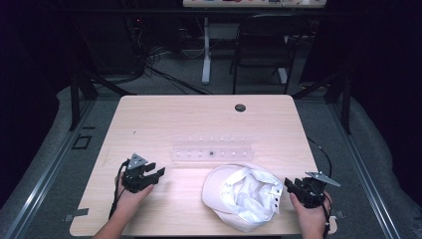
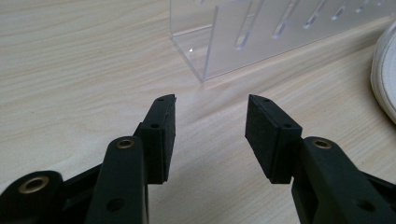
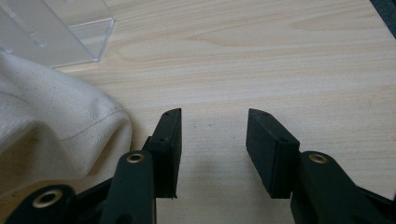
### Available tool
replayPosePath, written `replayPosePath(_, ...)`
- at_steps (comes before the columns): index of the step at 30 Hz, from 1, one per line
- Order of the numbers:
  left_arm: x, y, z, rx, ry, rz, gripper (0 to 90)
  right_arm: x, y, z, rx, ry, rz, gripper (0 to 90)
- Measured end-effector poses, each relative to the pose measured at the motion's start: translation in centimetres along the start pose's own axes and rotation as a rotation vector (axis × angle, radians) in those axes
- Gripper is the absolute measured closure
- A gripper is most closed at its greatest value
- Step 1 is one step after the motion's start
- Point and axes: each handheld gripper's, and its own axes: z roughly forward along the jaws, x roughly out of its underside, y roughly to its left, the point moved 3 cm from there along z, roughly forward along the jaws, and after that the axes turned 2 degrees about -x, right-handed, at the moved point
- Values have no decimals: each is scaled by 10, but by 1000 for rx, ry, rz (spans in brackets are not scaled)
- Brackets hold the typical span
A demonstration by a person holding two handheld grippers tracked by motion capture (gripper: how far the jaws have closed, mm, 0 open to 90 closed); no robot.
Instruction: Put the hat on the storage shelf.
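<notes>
Both tools spread, empty: left tool point(image 1: 146, 175) w/ bare worktop point(image 1: 164, 119) under it, right tool point(image 1: 298, 188) just beside white cap point(image 1: 244, 196) (upside down, near clear rack point(image 1: 211, 148)). Approach step; next: pinch cap edge.

the person's left hand point(image 1: 130, 199) holds the left gripper point(image 1: 152, 174) low at the near left, its fingers point(image 2: 161, 135) spread apart with nothing between them. the right hand point(image 1: 311, 216) holds the right gripper point(image 1: 291, 186) at the near right, fingers point(image 3: 271, 149) likewise parted and empty, pointing inward.
</notes>
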Motion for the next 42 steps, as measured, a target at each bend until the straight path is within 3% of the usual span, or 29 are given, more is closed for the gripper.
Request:
replayPosePath(7,0,-1,-1,-5,-7,8,534,-1,2,-1,5,6,-11,565)
replayPosePath(16,0,-3,-2,-15,-12,15,534,-2,8,-5,10,-29,-29,549)
replayPosePath(21,0,-5,-1,-13,-8,21,534,-1,10,-3,7,-13,-29,537)
replayPosePath(27,0,-7,-3,-26,-9,36,533,-7,8,-5,6,57,-16,518)
replayPosePath(36,0,-13,-2,-21,-4,65,532,-16,21,-23,-5,237,-106,544)
replayPosePath(42,0,-14,-1,-18,5,65,524,-22,23,-29,-35,323,-109,542)
